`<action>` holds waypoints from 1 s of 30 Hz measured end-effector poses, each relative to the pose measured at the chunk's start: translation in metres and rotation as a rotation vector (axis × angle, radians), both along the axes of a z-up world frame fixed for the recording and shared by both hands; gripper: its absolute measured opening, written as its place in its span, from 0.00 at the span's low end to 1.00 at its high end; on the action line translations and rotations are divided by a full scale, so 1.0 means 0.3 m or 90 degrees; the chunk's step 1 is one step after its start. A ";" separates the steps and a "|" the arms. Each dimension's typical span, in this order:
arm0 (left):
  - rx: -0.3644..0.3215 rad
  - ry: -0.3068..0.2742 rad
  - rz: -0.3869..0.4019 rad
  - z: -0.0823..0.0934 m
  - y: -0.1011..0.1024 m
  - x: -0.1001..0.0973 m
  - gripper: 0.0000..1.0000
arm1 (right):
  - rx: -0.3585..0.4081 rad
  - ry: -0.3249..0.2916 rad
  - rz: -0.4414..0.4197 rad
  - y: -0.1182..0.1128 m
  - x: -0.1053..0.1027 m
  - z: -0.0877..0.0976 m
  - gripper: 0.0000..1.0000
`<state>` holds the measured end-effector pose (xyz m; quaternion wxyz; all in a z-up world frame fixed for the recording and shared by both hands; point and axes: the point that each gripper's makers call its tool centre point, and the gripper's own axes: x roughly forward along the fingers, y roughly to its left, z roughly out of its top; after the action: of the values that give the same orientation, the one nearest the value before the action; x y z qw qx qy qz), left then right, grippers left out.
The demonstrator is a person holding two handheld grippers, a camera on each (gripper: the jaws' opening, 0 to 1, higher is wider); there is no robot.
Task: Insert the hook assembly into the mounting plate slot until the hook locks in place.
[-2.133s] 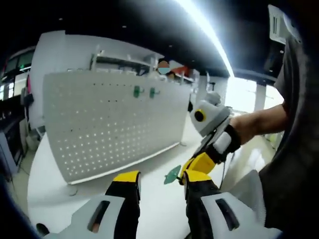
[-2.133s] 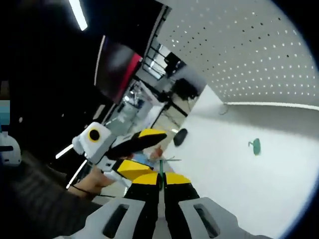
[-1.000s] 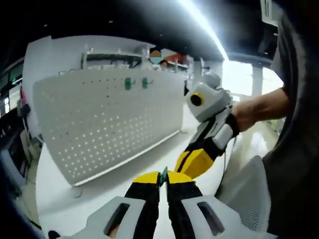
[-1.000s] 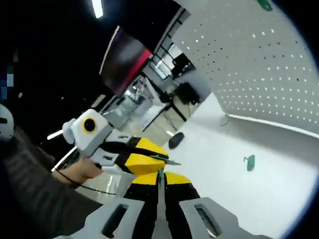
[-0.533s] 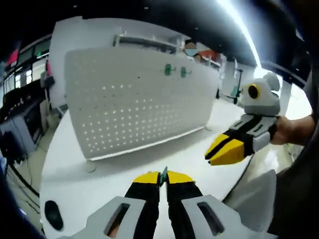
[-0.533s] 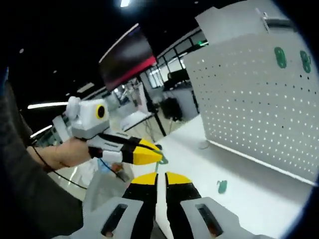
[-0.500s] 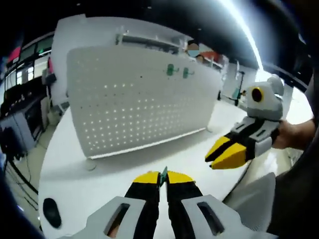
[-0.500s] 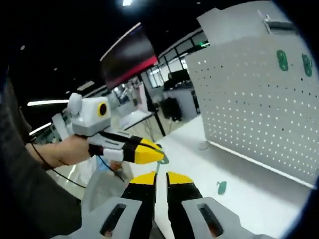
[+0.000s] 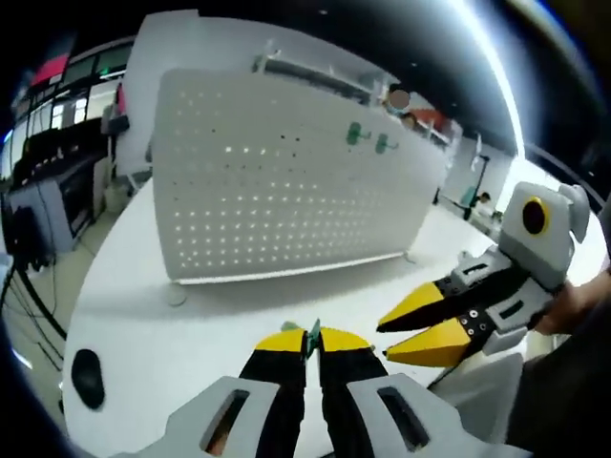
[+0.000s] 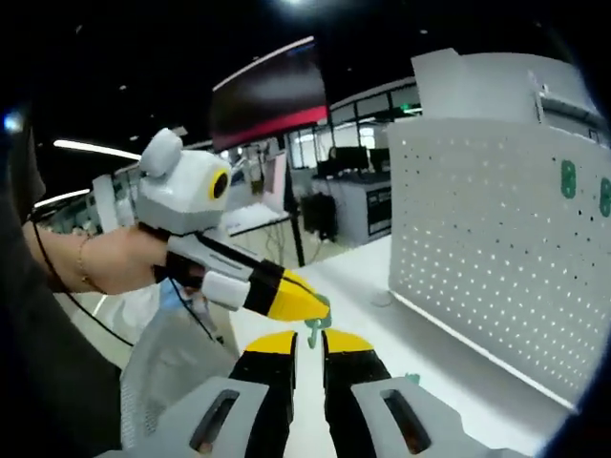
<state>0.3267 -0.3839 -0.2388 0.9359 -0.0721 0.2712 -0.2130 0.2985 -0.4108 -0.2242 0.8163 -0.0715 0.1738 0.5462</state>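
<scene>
The white desk (image 9: 143, 324) spreads ahead of the left claw (image 9: 312, 336), its far end cut off by the dark rim. Standing upright on it, well beyond the claw tips, is the white pegboard (image 9: 286, 191); in the right gripper view the same pegboard (image 10: 496, 239) runs out of frame on the right, so its full width cannot be seen there. Two small green hooks (image 9: 368, 136) hang side by side near its upper edge, too small to show their shape; in the right gripper view the hooks (image 10: 568, 178) sit at the picture's edge, the second one partly cut off.

The left claw is shut, its yellow-tipped jaws pressed together on a green hook (image 9: 312, 336). Only a sliver of the piece shows above the tips; it stands roughly along the jaws, pointing toward the pegboard, and its lower part is hidden between them. In the right gripper view that hook (image 10: 316, 329) sticks out sideways from the left claw (image 10: 320, 307) and hangs down just above the right claw (image 10: 310, 340).

The right claw (image 9: 382, 342) comes in beside the left one, jaws parted by a narrow wedge with nothing between them. A hand (image 10: 100, 260) holds the left gripper's grip.

A dark oval object (image 9: 86, 375) lies on the desk off to the left claw's side, hard to identify.
</scene>
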 end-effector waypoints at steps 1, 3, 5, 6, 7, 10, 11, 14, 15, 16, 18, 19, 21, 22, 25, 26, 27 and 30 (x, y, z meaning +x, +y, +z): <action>-0.009 0.002 0.001 0.000 -0.006 -0.002 0.03 | 0.001 0.001 0.000 0.000 0.001 0.001 0.07; -0.026 0.005 0.003 0.003 -0.015 -0.005 0.03 | -0.002 -0.003 -0.004 0.003 0.005 -0.001 0.07; -0.038 0.006 0.005 0.006 -0.021 -0.006 0.03 | -0.011 -0.022 -0.004 0.005 0.008 -0.002 0.08; -0.044 0.008 0.006 0.007 -0.024 -0.006 0.03 | -0.013 -0.023 -0.005 0.007 0.005 -0.001 0.08; -0.045 0.007 0.007 0.009 -0.025 -0.007 0.03 | -0.012 -0.028 -0.005 0.009 0.005 0.001 0.08; -0.044 0.004 0.009 0.012 -0.025 -0.006 0.03 | -0.018 -0.045 -0.009 0.011 0.005 -0.002 0.08; -0.047 0.004 0.011 0.014 -0.025 -0.006 0.03 | -0.023 -0.049 -0.011 0.009 0.006 -0.008 0.08; -0.065 0.007 0.018 0.019 -0.028 -0.005 0.03 | -0.021 -0.054 -0.021 0.004 0.010 -0.010 0.08; -0.072 0.009 0.021 0.020 -0.029 -0.005 0.03 | -0.017 -0.061 -0.029 0.001 0.016 -0.006 0.08; -0.083 0.011 0.023 0.021 -0.032 -0.005 0.03 | -0.015 -0.064 -0.032 0.000 0.018 -0.004 0.07; -0.104 0.015 0.029 0.023 -0.034 -0.005 0.03 | -0.019 -0.071 -0.034 -0.003 0.023 -0.005 0.07; -0.122 0.020 0.033 0.024 -0.038 -0.006 0.03 | -0.020 -0.073 -0.035 -0.004 0.024 -0.006 0.07; -0.122 0.022 0.033 0.022 -0.039 -0.006 0.03 | -0.019 -0.071 -0.036 -0.005 0.027 -0.011 0.07; -0.119 0.020 0.031 0.022 -0.040 -0.008 0.03 | -0.023 -0.077 -0.033 -0.006 0.028 -0.015 0.06; -0.121 0.023 0.028 0.023 -0.048 -0.012 0.03 | -0.026 -0.087 -0.030 -0.004 0.028 -0.015 0.06; -0.125 0.024 0.028 0.026 -0.051 -0.013 0.03 | -0.027 -0.092 -0.027 -0.002 0.028 -0.014 0.06; -0.129 0.025 0.027 0.027 -0.054 -0.013 0.03 | -0.031 -0.092 -0.026 0.000 0.028 -0.018 0.06; -0.144 0.032 0.026 0.028 -0.066 -0.014 0.03 | -0.027 -0.097 -0.026 0.002 0.029 -0.014 0.05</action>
<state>0.3225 -0.4036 -0.2304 0.9188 -0.1879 0.2675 -0.2211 0.3073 -0.4101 -0.2284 0.8363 -0.1265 0.1237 0.5190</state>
